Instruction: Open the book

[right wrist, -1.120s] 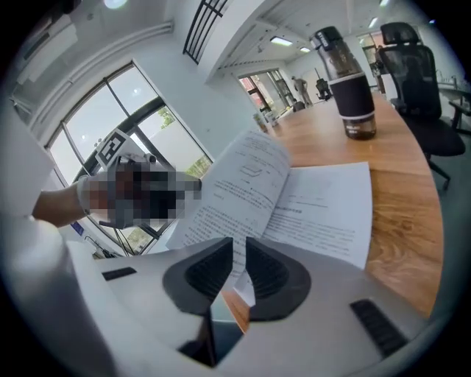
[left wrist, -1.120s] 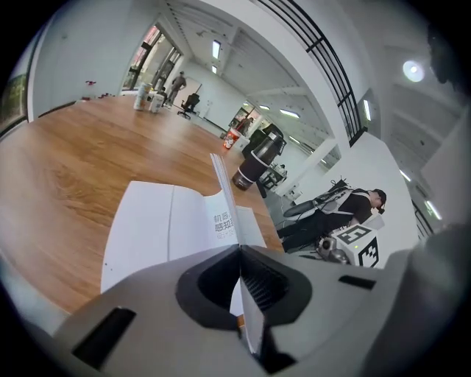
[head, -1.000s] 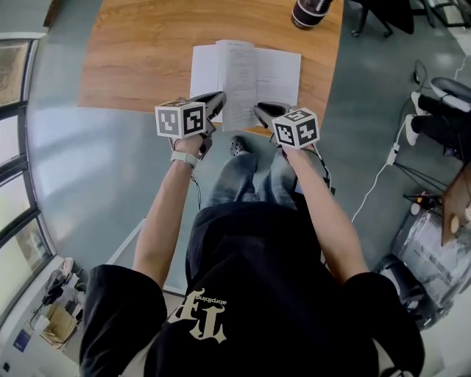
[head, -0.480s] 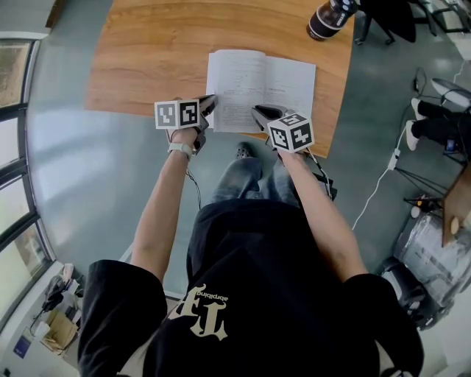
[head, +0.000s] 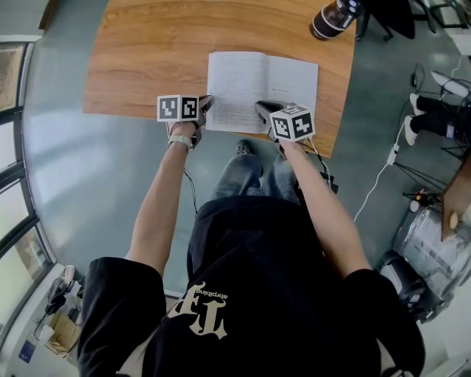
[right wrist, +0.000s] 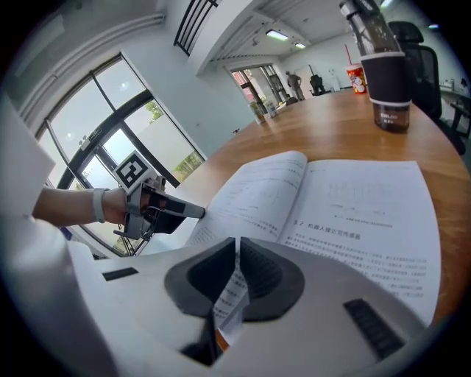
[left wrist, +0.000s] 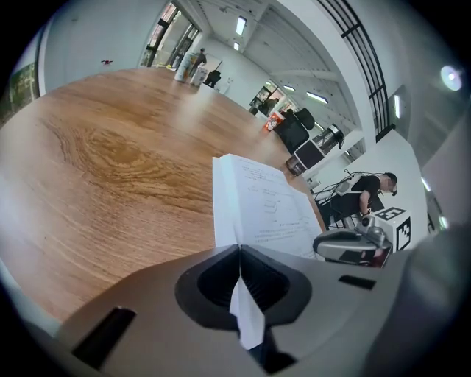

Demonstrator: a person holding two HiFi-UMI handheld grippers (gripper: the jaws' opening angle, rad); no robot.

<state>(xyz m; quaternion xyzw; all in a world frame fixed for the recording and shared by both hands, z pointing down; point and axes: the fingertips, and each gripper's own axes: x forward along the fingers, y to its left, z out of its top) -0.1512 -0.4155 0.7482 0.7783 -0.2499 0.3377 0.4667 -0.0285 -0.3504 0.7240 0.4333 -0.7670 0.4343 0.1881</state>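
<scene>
Open book [head: 261, 92] flat at the near edge of the table [head: 147, 59], left gripper [head: 207, 104] clamped on a leaf [left wrist: 246, 324] at its near-left corner, right gripper [head: 262, 110] just closing narrow on near-edge pages [right wrist: 229, 294], both pinches visible only in the gripper views

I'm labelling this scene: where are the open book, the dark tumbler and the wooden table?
open book [head: 291, 77]: head view, right-hand page.
dark tumbler [right wrist: 388, 77]: right gripper view, dark sleeve.
wooden table [head: 147, 51]: head view, bare top.

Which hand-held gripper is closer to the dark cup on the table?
Right. The right hand-held gripper, jaws just closed further on a page, is at the book's near edge, on the cup's side; the left hand-held gripper pinches the book's opposite corner.
</scene>
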